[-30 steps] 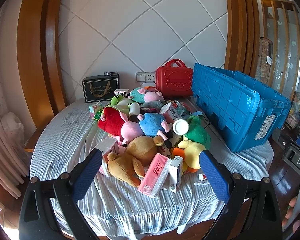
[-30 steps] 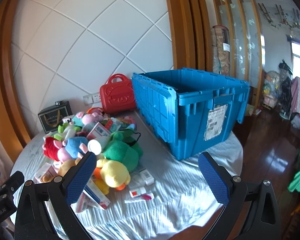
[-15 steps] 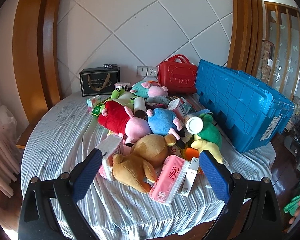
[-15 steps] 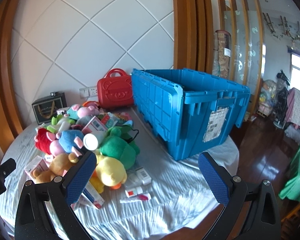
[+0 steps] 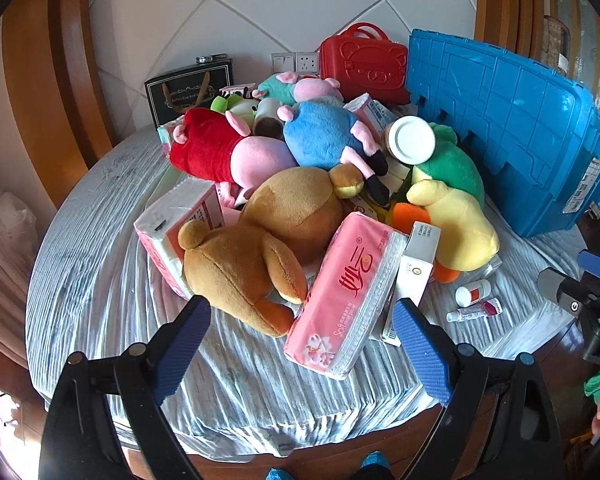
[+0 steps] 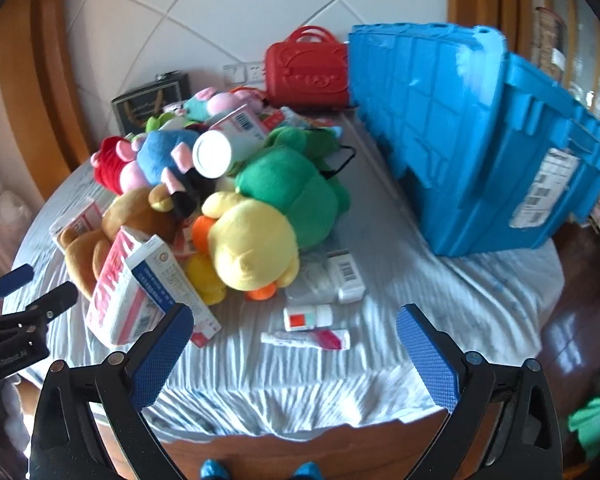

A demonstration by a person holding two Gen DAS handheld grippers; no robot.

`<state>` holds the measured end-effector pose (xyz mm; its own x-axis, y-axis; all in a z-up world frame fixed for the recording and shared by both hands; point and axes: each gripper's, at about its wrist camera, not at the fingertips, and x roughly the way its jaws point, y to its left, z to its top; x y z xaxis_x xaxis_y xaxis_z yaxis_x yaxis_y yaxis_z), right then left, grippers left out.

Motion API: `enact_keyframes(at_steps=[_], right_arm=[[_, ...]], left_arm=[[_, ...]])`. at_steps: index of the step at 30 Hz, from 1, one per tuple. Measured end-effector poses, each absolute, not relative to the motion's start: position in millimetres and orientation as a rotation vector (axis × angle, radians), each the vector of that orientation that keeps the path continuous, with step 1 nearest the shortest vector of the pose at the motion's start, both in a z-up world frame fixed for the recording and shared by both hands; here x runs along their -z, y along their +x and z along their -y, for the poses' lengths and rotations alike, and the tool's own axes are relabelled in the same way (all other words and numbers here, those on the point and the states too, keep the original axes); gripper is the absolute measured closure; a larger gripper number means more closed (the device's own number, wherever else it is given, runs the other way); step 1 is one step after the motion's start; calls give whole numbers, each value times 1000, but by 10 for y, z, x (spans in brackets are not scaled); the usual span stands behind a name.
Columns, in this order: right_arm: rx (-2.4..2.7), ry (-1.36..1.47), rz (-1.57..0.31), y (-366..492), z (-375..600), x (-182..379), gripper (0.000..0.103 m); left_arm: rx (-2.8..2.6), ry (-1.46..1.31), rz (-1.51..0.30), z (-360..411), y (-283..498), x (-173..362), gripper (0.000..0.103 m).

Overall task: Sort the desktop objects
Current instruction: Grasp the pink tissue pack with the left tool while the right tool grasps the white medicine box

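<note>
Left gripper (image 5: 300,328) jaws closing, nothing between, above pink tissue pack (image 5: 344,294). Right gripper (image 6: 294,340) fingers apart, empty, near small tube (image 6: 306,338).

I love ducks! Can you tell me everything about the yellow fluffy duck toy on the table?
The yellow plush duck looks soft and fuzzy, with an orange beak and an orange foot poking out underneath. It lies slumped on the striped tablecloth at the near edge of the toy pile. A green plush toy presses against its back, and a small white box leans beside it. No gripper touches it.
</note>
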<state>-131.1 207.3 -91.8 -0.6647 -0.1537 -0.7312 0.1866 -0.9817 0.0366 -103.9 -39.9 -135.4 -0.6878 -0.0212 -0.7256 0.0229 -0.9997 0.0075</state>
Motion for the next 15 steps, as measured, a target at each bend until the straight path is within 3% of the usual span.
enact_keyframes(at_steps=[4, 6, 7, 15], right_arm=[[2555, 1157, -58, -1508, -1951, 1074, 5], [2506, 1174, -40, -1592, -1893, 1151, 23], [2481, 1184, -22, -1615, -1868, 1180, 27], [2411, 1220, -30, -1648, -1635, 1475, 28]], left_arm=[[2824, 1244, 8, 285, -1111, 1511, 10], [2805, 1267, 23, 244, -1156, 1604, 10], [2807, 1283, 25, 232, -1180, 1653, 10], [2827, 1339, 30, 290, -1453, 1962, 11]])
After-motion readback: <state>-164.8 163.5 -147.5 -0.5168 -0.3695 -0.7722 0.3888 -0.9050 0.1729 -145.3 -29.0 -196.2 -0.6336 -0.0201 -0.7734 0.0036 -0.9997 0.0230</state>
